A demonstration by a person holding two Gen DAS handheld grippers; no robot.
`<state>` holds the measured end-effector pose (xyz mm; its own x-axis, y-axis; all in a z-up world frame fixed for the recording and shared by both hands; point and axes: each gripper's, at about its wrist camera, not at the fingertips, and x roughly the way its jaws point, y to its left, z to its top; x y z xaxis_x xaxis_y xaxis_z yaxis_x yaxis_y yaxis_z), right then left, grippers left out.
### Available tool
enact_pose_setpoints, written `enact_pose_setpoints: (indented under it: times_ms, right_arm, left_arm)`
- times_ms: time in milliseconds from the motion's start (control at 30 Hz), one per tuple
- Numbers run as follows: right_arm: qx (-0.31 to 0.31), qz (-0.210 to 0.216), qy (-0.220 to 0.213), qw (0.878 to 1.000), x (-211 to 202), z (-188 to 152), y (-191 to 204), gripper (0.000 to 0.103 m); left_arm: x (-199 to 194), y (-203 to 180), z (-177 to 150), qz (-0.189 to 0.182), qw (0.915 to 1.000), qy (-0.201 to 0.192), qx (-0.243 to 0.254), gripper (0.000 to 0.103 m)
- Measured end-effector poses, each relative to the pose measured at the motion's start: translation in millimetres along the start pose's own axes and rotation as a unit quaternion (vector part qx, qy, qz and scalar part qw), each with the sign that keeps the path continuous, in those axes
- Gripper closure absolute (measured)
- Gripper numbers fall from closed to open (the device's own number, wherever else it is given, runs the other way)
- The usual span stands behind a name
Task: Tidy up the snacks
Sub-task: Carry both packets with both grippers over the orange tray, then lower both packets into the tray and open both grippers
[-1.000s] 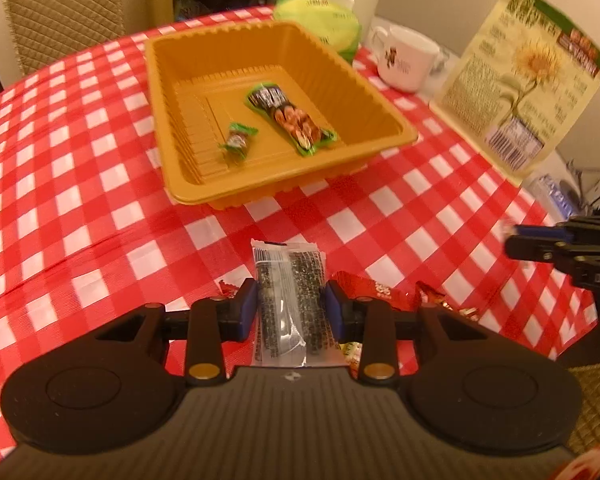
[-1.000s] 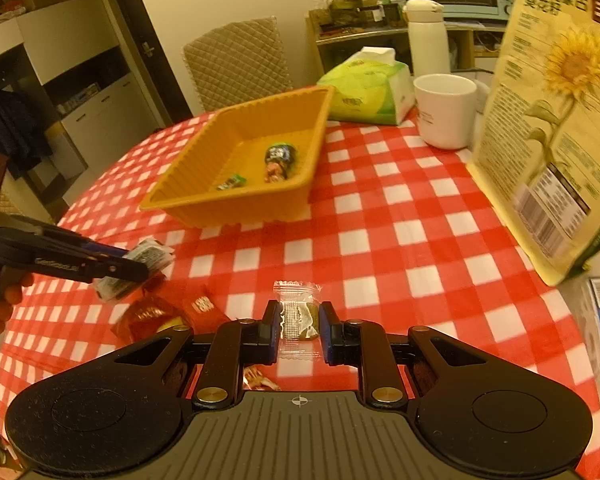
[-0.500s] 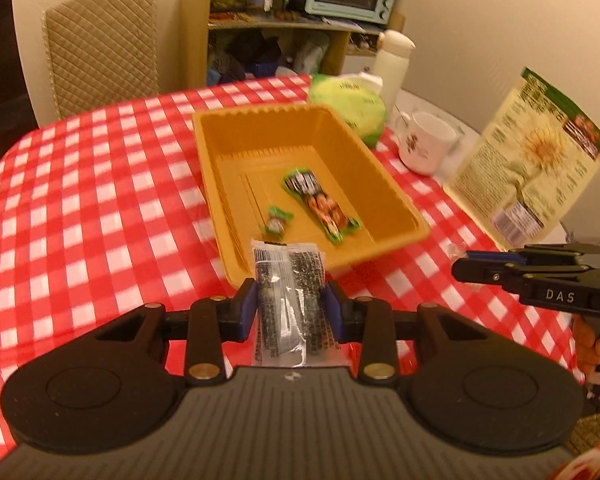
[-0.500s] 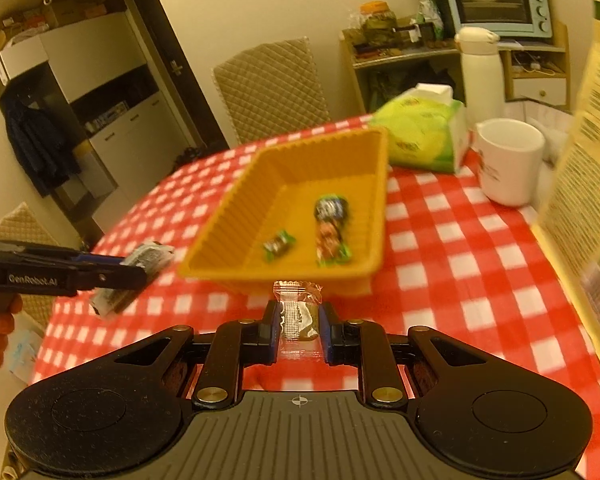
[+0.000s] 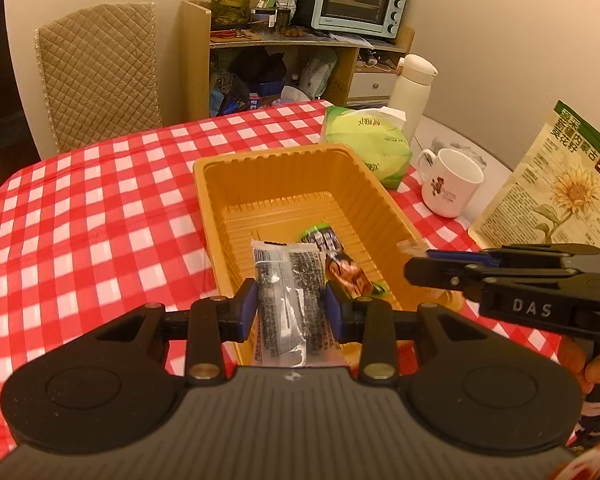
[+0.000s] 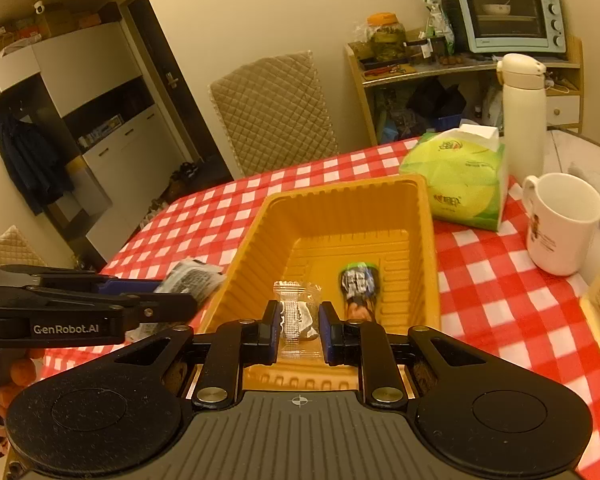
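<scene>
Item: left gripper (image 5: 290,306), fingers pinching a dark, crinkly foil packet (image 5: 288,280) over the near end of the tray (image 5: 220,176). Right gripper (image 6: 299,326), fingers pinching a small clear-wrapped candy (image 6: 298,312) above the tray's near wall. Tray: orange moulded plastic, ribbed walls, on a red-checked cloth (image 5: 80,208); one glossy green bar (image 6: 358,284) lay inside. Advice: carry both well past the rim, lower, then release beside the bar.

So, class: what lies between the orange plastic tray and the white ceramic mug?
Only bare red-and-white checked tablecloth separates the orange plastic tray from the white ceramic mug, shown clearest in the right wrist view; the green tissue pack sits further back.
</scene>
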<state>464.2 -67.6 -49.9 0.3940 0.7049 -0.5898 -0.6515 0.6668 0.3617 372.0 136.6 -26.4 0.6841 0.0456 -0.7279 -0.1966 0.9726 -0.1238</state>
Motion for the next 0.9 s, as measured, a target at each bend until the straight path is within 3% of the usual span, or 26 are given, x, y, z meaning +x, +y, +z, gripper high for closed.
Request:
enact_pose_setpoints:
  times_ms: [733, 900]
  right_arm:
    - [0.108, -0.039, 0.028, 0.993, 89, 39, -47, 0.082]
    - [0.108, -0.05, 0.029, 0.993, 100, 42, -50, 0.082]
  left_arm:
    - [120, 19, 57, 0.0, 0.9993, 0.037, 0.004, 0.07]
    - [137, 24, 61, -0.004, 0.9992, 0.038, -0.003, 0.07]
